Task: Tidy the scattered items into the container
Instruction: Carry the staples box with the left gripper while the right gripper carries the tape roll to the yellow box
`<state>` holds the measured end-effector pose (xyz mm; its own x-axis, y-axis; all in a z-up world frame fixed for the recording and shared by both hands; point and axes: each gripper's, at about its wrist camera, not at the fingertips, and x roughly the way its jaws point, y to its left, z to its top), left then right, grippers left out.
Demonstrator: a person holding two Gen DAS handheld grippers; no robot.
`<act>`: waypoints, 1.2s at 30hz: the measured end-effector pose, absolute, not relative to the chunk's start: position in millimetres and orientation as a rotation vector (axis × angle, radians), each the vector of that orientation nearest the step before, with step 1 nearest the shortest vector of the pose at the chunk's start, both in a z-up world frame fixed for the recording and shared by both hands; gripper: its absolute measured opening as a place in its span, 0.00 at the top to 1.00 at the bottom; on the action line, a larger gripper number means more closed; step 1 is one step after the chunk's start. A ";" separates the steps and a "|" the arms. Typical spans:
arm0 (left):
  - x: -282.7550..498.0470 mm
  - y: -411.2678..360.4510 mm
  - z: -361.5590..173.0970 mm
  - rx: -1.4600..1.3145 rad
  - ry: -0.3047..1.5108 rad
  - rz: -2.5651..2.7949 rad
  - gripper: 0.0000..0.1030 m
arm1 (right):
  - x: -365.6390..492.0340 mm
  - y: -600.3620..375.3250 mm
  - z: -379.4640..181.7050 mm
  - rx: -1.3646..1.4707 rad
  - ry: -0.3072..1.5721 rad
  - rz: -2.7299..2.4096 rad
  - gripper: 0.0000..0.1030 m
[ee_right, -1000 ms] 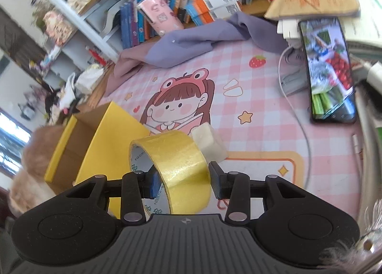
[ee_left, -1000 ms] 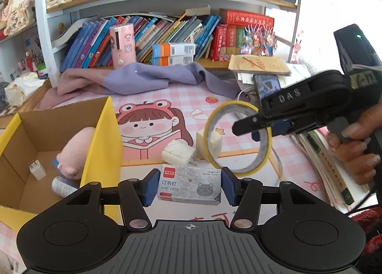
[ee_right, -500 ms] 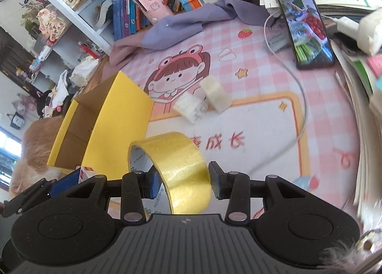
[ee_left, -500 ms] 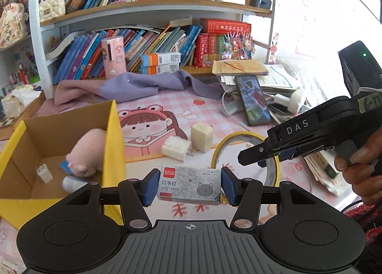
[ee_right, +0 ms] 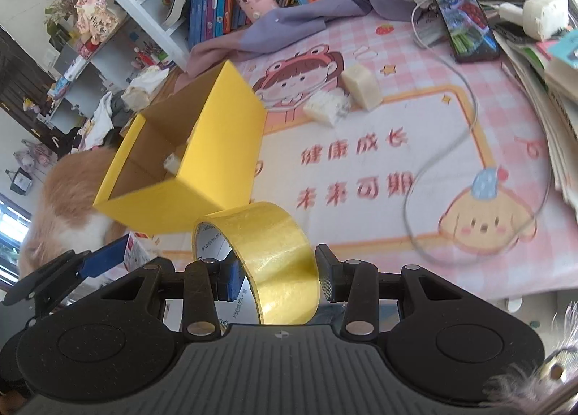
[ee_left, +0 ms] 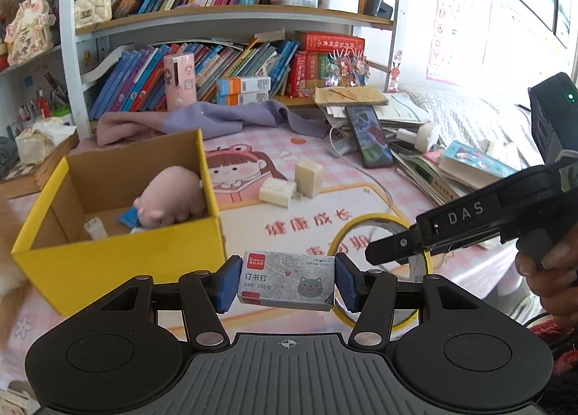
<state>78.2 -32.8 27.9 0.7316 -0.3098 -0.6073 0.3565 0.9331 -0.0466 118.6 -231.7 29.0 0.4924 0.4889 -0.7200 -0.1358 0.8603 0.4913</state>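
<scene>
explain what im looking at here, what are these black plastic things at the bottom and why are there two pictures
No robot here: a person holds a hand-held gripper in each hand, each with a fisheye camera looking forward along its two fingers. The black shapes at the bottom are each gripper's own body.

The left wrist picture shows the left gripper shut on a small staple box. The other gripper, with the person's hand, shows at its right edge.

The right wrist picture shows the right gripper clamping the wall of a yellow tape roll.

On the pink cartoon mat stand a yellow cardboard box containing a pink plush toy and small items, plus two pale blocks, a phone and a white cable.
</scene>
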 end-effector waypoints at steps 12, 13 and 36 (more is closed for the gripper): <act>41.4 14.2 27.4 0.061 0.659 -0.341 0.48 | 79.7 -183.4 26.7 0.382 1.002 0.436 0.63; 39.5 17.9 27.4 0.055 0.658 -0.334 0.48 | 78.7 -179.0 27.3 0.376 1.003 0.444 0.63; 27.5 96.1 49.7 -0.017 0.580 -0.151 0.48 | 101.4 -98.1 59.1 0.223 0.931 0.620 0.63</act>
